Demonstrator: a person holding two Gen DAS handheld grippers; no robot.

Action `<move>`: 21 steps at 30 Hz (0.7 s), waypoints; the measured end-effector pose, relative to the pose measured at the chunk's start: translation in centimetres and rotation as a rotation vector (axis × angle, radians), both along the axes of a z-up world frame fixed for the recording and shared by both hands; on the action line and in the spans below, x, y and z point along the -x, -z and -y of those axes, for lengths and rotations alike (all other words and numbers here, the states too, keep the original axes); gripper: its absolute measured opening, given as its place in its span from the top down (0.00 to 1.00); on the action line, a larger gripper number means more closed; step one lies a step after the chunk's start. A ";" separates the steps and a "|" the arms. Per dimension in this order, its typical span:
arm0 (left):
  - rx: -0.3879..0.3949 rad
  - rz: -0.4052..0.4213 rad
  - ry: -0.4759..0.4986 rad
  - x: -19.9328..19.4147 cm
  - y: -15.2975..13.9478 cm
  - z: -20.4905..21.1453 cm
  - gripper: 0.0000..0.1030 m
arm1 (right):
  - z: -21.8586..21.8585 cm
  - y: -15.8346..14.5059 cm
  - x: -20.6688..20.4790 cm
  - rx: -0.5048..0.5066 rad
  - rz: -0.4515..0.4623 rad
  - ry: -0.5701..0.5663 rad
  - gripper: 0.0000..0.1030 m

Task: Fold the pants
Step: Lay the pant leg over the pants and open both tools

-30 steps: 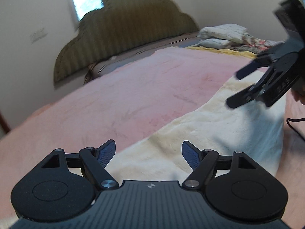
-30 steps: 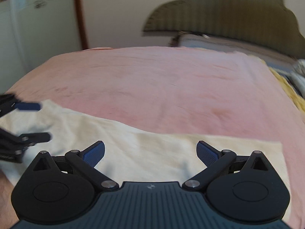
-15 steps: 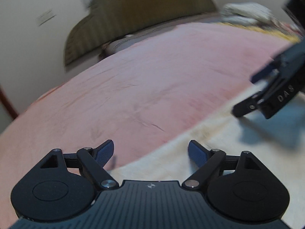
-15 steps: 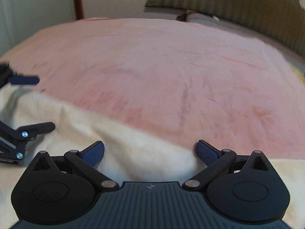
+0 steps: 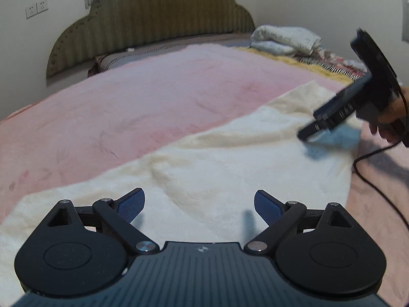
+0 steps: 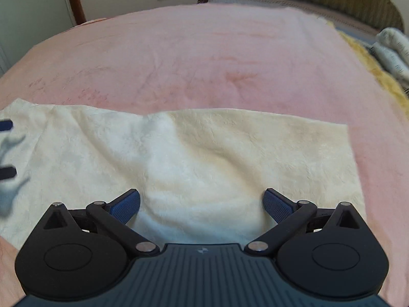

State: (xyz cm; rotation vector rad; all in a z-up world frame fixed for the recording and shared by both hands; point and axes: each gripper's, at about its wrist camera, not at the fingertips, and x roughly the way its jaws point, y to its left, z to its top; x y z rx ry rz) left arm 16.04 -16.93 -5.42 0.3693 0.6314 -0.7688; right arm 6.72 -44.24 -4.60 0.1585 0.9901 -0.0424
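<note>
Cream fleece pants [image 5: 230, 163] lie flat in a long folded band across the near part of a pink bed cover [image 5: 143, 107]; they also fill the lower half of the right wrist view [image 6: 204, 158]. My left gripper [image 5: 199, 206] is open and empty, low over the band's left part. My right gripper [image 6: 201, 206] is open and empty over the band's right part. The right gripper also shows in the left wrist view [image 5: 306, 134], down close to the fabric. The left gripper's fingertips [image 6: 6, 148] show at the left edge of the right wrist view.
An olive scalloped headboard [image 5: 153, 18] stands behind the bed. White pillows [image 5: 283, 38] and a yellow and patterned blanket [image 5: 314, 64] lie at the far right. A black cable [image 5: 378, 186] trails over the cover at the right. A door frame [image 6: 74, 0] stands at the far left.
Both grippers have pulled back and tilted down, so more of the cream pants shows beneath them. Both have stayed open.
</note>
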 end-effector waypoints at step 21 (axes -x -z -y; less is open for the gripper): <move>0.055 0.002 -0.130 0.0 2.7 -0.9 0.00 | -3.3 0.6 4.5 0.133 0.023 -0.018 0.00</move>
